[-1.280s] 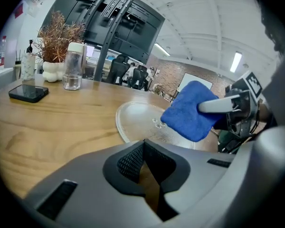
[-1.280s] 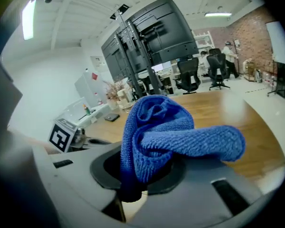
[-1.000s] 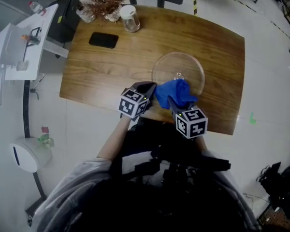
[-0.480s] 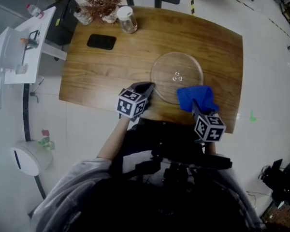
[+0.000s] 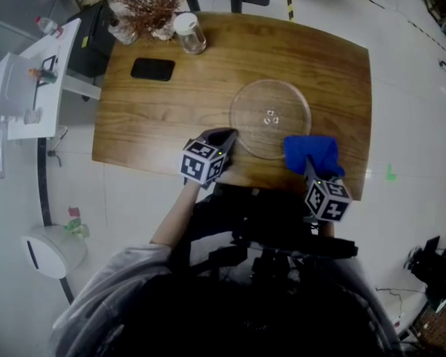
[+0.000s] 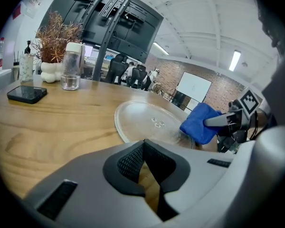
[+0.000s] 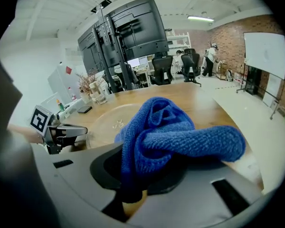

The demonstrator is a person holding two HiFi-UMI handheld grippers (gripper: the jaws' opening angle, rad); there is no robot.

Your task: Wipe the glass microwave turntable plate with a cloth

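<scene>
The right gripper (image 7: 133,184) was clamped on a bunched blue cloth (image 7: 175,132), a fold pinched between its jaws and the rest bulging out ahead of them. From that gripper the glass turntable plate (image 5: 270,117) lay forward and to the left. In the head view the cloth (image 5: 311,155) sat at the plate's near-right rim, overlapping its edge, though whether it pressed on the glass could not be told. The plate was round and lay flat on the desk (image 5: 171,103), so no long axis mattered; its centre was a short reach inward from the cloth. The right gripper was the one placed to wipe, and the next move would probably call for carrying the cloth leftward and away from the person, onto the glass.

The left gripper (image 6: 145,158) had its jaws brought together with nothing between them. It rested low at the plate's near-left rim (image 5: 234,136), pointing across toward the cloth. Both grippers were held close to the desk's near edge.
</scene>
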